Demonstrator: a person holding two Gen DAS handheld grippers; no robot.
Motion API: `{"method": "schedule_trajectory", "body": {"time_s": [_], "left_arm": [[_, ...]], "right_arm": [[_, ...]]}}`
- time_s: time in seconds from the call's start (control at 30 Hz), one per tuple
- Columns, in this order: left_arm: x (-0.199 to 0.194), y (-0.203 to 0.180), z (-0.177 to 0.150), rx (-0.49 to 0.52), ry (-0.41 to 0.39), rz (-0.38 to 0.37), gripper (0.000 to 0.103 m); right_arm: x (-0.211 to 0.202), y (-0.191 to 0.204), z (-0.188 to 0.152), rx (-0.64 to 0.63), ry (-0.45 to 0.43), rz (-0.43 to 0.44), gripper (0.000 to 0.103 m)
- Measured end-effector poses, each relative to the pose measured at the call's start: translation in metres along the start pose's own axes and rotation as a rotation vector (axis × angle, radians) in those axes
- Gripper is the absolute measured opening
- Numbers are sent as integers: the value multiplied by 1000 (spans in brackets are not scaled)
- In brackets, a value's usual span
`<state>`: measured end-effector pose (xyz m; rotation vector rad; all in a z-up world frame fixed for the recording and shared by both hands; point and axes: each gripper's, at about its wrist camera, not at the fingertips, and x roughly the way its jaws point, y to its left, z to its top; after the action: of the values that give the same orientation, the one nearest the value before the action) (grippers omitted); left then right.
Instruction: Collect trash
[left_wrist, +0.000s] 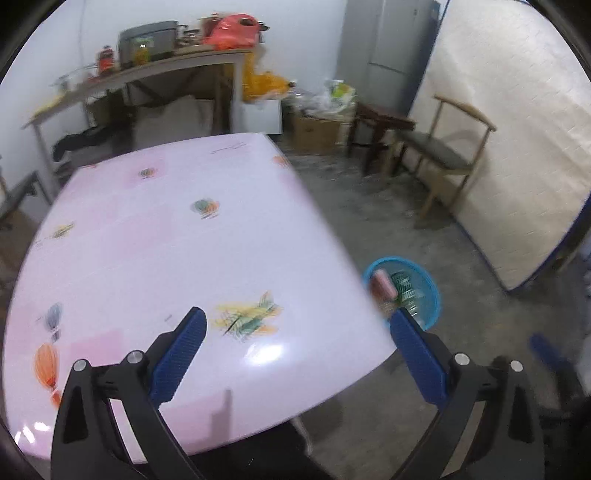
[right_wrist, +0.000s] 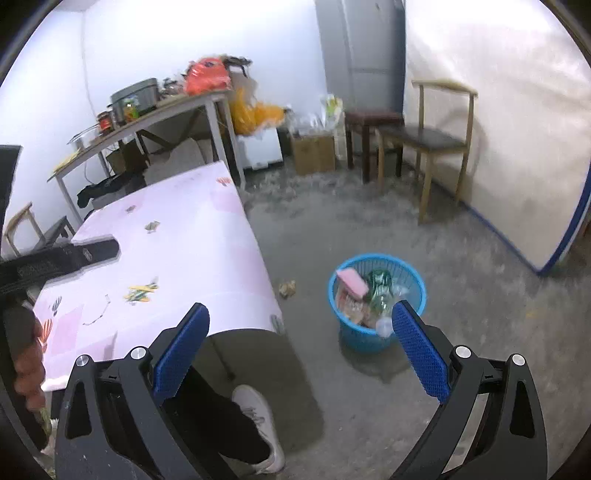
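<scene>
Left gripper (left_wrist: 297, 349) spread wide, nothing between its fingers, above the pink tabletop (left_wrist: 155, 236). Right gripper (right_wrist: 301, 345) also spread wide and empty, over the floor. Blue basket (right_wrist: 376, 295) stands on the floor just beside the tabletop's corner, holding a pink packet (right_wrist: 352, 282) and wrappers. One crumpled scrap (right_wrist: 287, 288) lies on the floor between tabletop and basket.

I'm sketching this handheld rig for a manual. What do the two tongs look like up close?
Both match: the left tongs and right tongs have black angular linkage arms with triangular cut-outs and silver round pivot bolts. Each finger carries a blue pad with a fine ribbed texture. No cables show. The person wears dark trousers and a white sneaker.
</scene>
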<state>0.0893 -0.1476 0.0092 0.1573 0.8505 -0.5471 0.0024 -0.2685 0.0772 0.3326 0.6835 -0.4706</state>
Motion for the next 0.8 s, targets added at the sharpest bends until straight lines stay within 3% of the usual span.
{"method": "schedule_trajectory", "body": {"time_s": [0.13, 0.2, 0.4, 0.6, 0.8], "left_arm": [[-13, 6, -24, 34, -18, 76, 97], [-16, 5, -36, 63, -22, 120, 97], [-23, 5, -61, 66, 10, 142, 98], [-31, 9, -63, 60, -27, 199, 98], [-33, 15, -62, 20, -19, 204, 98]], "right_arm": [[-13, 14, -4, -65, -34, -7, 95], [-8, 21, -7, -113, 8, -48, 95], [-5, 31, -21, -116, 92, -33, 95], [-12, 35, -27, -127, 85, -96, 95], [-14, 36, -31, -141, 75, -149, 95]]}}
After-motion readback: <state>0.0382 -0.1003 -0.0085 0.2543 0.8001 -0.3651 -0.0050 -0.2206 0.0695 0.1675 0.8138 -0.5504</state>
